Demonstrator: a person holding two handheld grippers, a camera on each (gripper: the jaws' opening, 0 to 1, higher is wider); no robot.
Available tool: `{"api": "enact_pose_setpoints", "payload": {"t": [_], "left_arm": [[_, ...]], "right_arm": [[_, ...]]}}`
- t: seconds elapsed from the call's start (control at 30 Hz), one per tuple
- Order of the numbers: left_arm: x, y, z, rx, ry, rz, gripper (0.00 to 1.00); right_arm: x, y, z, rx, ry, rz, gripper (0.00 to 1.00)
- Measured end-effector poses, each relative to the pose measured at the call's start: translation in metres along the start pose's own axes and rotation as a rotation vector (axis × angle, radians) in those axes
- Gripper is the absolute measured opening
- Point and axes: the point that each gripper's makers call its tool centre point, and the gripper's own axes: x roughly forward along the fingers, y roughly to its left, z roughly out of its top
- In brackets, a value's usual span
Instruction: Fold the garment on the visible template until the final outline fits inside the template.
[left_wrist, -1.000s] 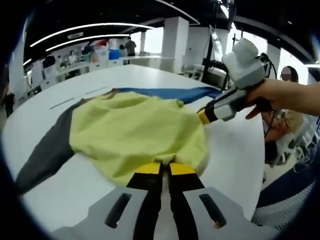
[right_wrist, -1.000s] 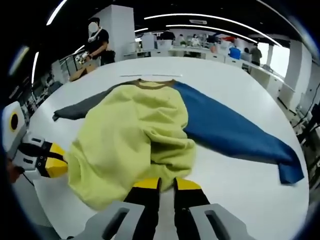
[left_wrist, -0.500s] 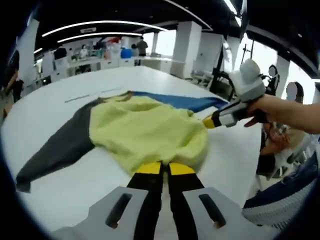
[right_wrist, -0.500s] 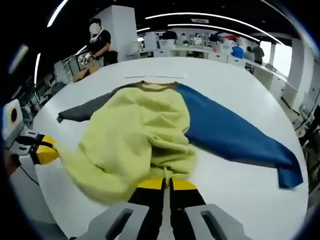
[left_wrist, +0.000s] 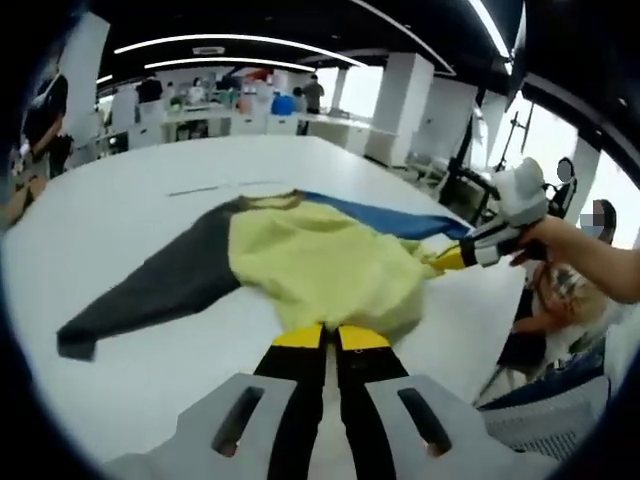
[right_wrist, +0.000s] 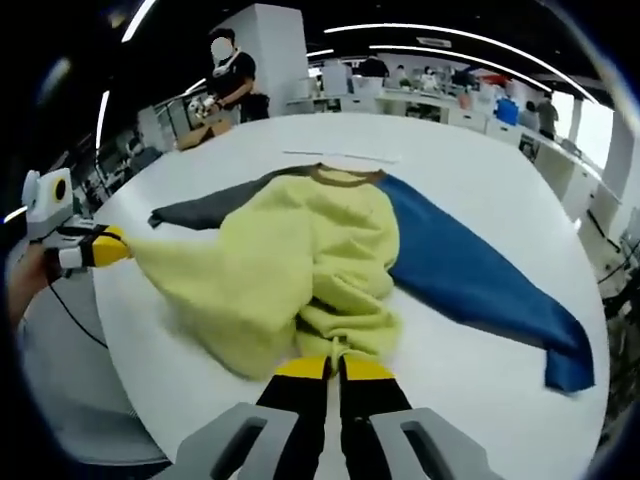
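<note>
Up close in the left gripper view, the left tool (left_wrist: 331, 338) has its yellow-tipped jaws pressed together on the near hem of the garment (left_wrist: 320, 265), so it's pinching the yellow fabric at the near edge of the white tabletop (left_wrist: 130, 215). Same story in the right gripper view: the right tool (right_wrist: 335, 367) is clamped shut on a bunched-up bit of the yellow hem right in front of it.

The garment is a sweatshirt with a yellow body, lying spread on the tabletop and stretched between the two tools. The yellow part is rumpled and partly lifted, pulled out into a point toward each tool. In the left gripper view the right tool comes in from the right, held by a hand (left_wrist: 548, 238), its tip touching the stretched yellow corner.

A bit further out, the grey sleeve (left_wrist: 150, 295) lies flat, running off toward the left side of the tabletop, and the blue sleeve (right_wrist: 470, 290) runs out flat the other way, its cuff near the tabletop's edge. The brownish collar (right_wrist: 343, 177) sits at the far end of the garment. Just past the collar there's a pale thin strip (right_wrist: 342, 156) on the tabletop, maybe a template marking, hard to say at this size.

Way back, a person (right_wrist: 232, 75) stands beyond the far edge of the tabletop.
</note>
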Motion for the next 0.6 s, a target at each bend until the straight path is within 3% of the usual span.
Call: {"api": "enact_pose_setpoints", "payload": {"t": [0.4, 0.6], "left_arm": [[-0.03, 0.014, -0.026, -0.039, 0.06, 0.043, 0.01], [-0.044, 0.025, -0.039, -0.11, 0.067, 0.07, 0.01]], "right_arm": [[-0.032, 0.005, -0.016, -0.033, 0.026, 0.053, 0.0], [-0.039, 0.011, -0.027, -0.029, 0.051, 0.084, 0.0]]}}
